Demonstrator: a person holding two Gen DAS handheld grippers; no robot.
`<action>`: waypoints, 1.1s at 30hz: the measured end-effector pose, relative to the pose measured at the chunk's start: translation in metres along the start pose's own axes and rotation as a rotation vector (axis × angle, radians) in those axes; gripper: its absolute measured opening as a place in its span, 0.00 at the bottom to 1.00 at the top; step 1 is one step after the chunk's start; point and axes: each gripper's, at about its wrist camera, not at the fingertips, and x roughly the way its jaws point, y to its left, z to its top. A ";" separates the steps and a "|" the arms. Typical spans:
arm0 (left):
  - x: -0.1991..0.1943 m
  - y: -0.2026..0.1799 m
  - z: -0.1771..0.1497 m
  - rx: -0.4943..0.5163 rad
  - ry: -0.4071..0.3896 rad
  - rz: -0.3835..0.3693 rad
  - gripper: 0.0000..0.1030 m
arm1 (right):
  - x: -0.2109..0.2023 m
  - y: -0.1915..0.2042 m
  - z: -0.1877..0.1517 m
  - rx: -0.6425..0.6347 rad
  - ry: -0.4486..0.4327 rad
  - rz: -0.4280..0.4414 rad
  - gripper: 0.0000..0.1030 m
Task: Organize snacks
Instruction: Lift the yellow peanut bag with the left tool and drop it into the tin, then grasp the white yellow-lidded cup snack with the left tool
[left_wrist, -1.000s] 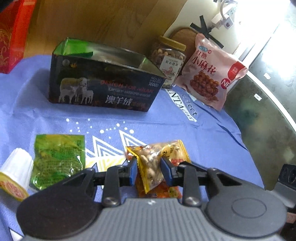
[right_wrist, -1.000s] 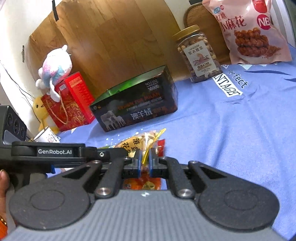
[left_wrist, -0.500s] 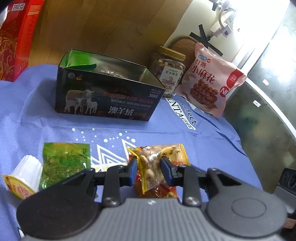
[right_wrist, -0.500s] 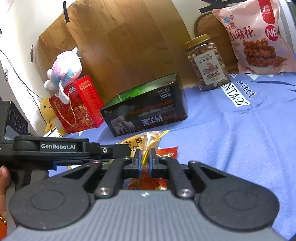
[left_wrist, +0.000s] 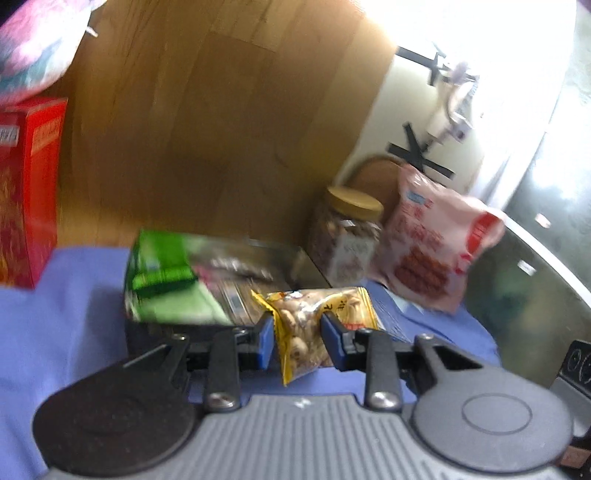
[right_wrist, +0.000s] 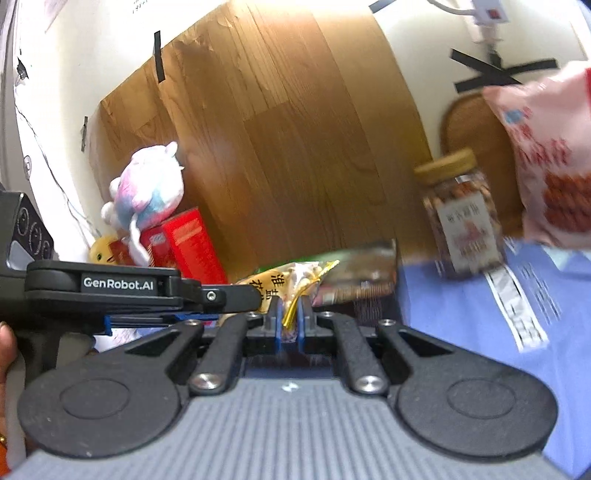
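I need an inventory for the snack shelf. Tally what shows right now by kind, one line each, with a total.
Small snack packets: 1, the yellow peanut packet gripped by both the left gripper and the right gripper.
Large snack bags: 1, pink bag.
Jars: 1, nut jar.
Boxes: 2, open dark box, red box.
Plush toys: 1, plush toy.
Total: 6.

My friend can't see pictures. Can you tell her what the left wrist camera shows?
The left gripper holds a yellow peanut packet in its jaws, above a blue tablecloth. Behind it are an open dark box, a nut jar and a pink snack bag.
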 end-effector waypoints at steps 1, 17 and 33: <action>0.009 0.004 0.007 -0.007 0.003 0.014 0.27 | 0.010 -0.004 0.003 0.000 0.005 0.001 0.11; -0.016 0.064 0.005 -0.044 0.031 0.147 0.33 | 0.000 -0.030 -0.019 0.123 0.101 0.037 0.29; -0.084 0.112 -0.102 -0.188 0.129 0.141 0.43 | 0.014 0.116 -0.109 -0.292 0.394 0.278 0.48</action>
